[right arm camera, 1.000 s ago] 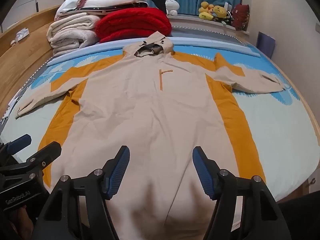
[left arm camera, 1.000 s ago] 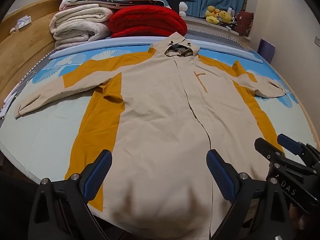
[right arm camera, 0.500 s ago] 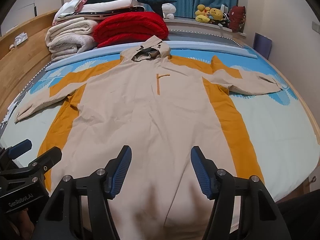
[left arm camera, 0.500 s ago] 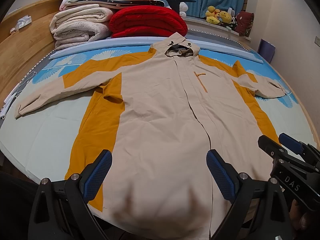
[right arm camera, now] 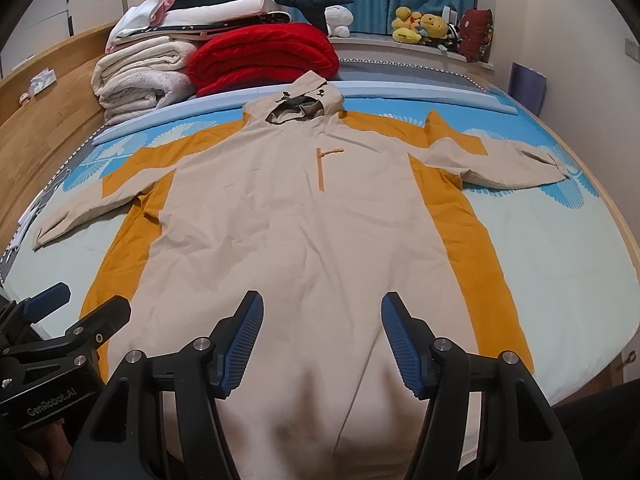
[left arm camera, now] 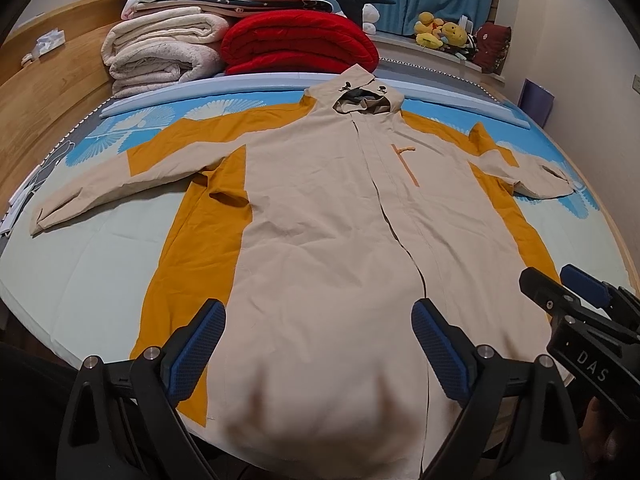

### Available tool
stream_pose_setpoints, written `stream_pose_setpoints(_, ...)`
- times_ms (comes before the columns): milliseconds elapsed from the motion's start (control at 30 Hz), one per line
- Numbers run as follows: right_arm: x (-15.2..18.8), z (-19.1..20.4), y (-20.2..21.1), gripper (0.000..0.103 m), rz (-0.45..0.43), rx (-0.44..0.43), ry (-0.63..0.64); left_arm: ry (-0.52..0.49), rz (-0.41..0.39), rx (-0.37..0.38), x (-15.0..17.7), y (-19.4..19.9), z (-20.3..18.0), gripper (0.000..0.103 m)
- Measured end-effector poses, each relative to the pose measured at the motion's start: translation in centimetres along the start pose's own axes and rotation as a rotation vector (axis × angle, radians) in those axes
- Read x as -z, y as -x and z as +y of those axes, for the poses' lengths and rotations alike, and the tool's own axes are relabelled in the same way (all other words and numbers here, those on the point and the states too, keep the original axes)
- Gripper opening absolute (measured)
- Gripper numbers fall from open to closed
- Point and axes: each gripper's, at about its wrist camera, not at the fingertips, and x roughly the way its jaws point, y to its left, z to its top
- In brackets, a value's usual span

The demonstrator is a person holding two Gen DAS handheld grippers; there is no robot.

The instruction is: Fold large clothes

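Both claws hang over the near hem of the coat, and both are wide open with nothing between their pads. Going from left to right: the left gripper (left arm camera: 318, 342) sits over the bottom edge on the side of the left yellow side panel (left arm camera: 196, 256), its blue pads apart and clear of the cloth as far as the view shows. Beside it, the right gripper (right arm camera: 322, 342) hovers over the hem nearer the right yellow side panel (right arm camera: 476, 264), jaws likewise spread and empty; it also shows at the right edge of the left wrist view.

The coat (left arm camera: 332, 224) lies flat and face up on the bed (left arm camera: 80, 272), front closed. Its long axis runs straight away from the claws: hem nearest, hood (left arm camera: 362, 96) at the far end close to the stacked blankets (left arm camera: 168, 52) and the red quilt (left arm camera: 300, 46). The left sleeve (left arm camera: 120, 184) stretches out sideways to the left and the right sleeve (right arm camera: 500, 164) to the right, both well beyond the claws and farther up the bed.

My reading is that no fold has been started. If the next move takes in a sleeve or a side, each claw is the nearer one for its own side, and each would have to travel forward and outward. If the hem goes up toward the hood, both already stand just above it, side by side.
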Motion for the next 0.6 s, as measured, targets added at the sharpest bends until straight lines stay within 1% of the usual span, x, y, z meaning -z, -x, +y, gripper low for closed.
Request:
stream_pose_setpoints(133, -0.2, 0.4, 0.0, 0.063, -0.007, -0.005, 0.009, -0.017, -0.010, -0.016, 0.3, 0.3, 0.1, 0.092)
stream_pose_setpoints(233, -0.4, 0.5, -0.2, 0.064, 0.004, -0.018, 0.004, -0.020, 0.005, -0.035, 0.2, 0.0, -0.3, 0.092)
stream_pose_setpoints(333, -0.7, 0.6, -0.1, 0.064, 0.000, -0.027, -0.004, -0.011, 0.018, -0.050, -0.5, 0.9, -0.2, 0.091)
stream_pose_setpoints(400, -1.0, 0.7, 0.2, 0.065, -0.013, -0.030, -0.002, -0.051, -0.003, -0.101, -1.2, 2.2, -0.5, 0.091)
stream_pose_setpoints(433, -1.1, 0.8, 0.4, 0.068, -0.018, -0.034, -0.002, -0.067, -0.014, -0.118, -1.5, 2.7, -0.6, 0.091)
stream_pose_setpoints(467, -1.3, 0.8, 0.6, 0.074, -0.019, -0.044, -0.004, -0.072, -0.025, -0.116, -1.9, 3.0, -0.5, 0.091)
stream_pose_setpoints(500, -1.5, 0.8, 0.7, 0.078, -0.018, -0.064, -0.011, -0.064, -0.042, -0.093, -2.4, 3.1, 0.0, 0.091)
stream_pose_setpoints(533, -1.8, 0.9, 0.8, 0.084, -0.016, -0.081, -0.015, -0.044, -0.059, -0.065, -2.8, 2.9, 0.6, 0.091)
stream_pose_setpoints(567, -2.1, 0.9, 0.8, 0.088, -0.012, -0.101, -0.014, -0.053, -0.077, -0.082, -3.5, 2.8, 1.1, 0.091)
stream_pose_setpoints(600, -2.5, 1.1, 0.7, 0.089, -0.004, -0.119, -0.007, -0.031, -0.082, -0.101, -4.6, 2.4, 2.4, 0.091)
